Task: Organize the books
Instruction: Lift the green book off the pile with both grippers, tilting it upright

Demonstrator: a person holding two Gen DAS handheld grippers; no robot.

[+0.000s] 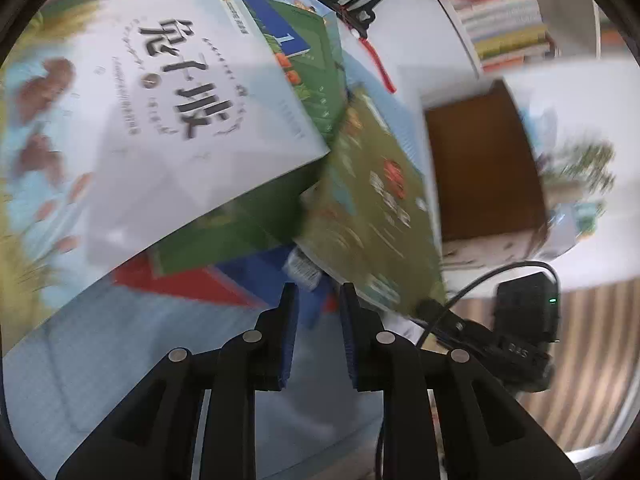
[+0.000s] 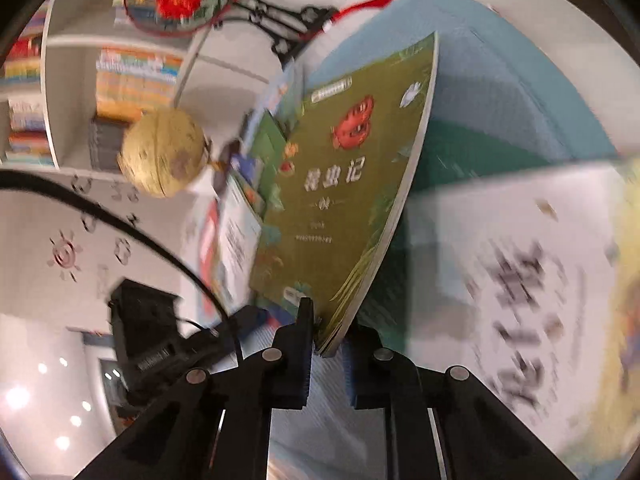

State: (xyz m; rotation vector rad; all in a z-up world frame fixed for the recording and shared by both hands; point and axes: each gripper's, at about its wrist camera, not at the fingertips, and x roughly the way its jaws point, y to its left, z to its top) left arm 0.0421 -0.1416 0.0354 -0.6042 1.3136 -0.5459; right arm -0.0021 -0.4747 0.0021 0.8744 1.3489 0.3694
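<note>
Two tongs: my right gripper (image 2: 326,334) clamps olive-green book (image 2: 344,184) corner; left gripper (image 1: 318,300) gapes empty. Risk: thin corner hold, book may pivot, slip.

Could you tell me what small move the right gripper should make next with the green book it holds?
Probably carry the green book clear of the pile before placing it. The right gripper grips its lower corner, so the book stands tilted, with the white-covered book close beside it; the left gripper is open and holds nothing.
</note>
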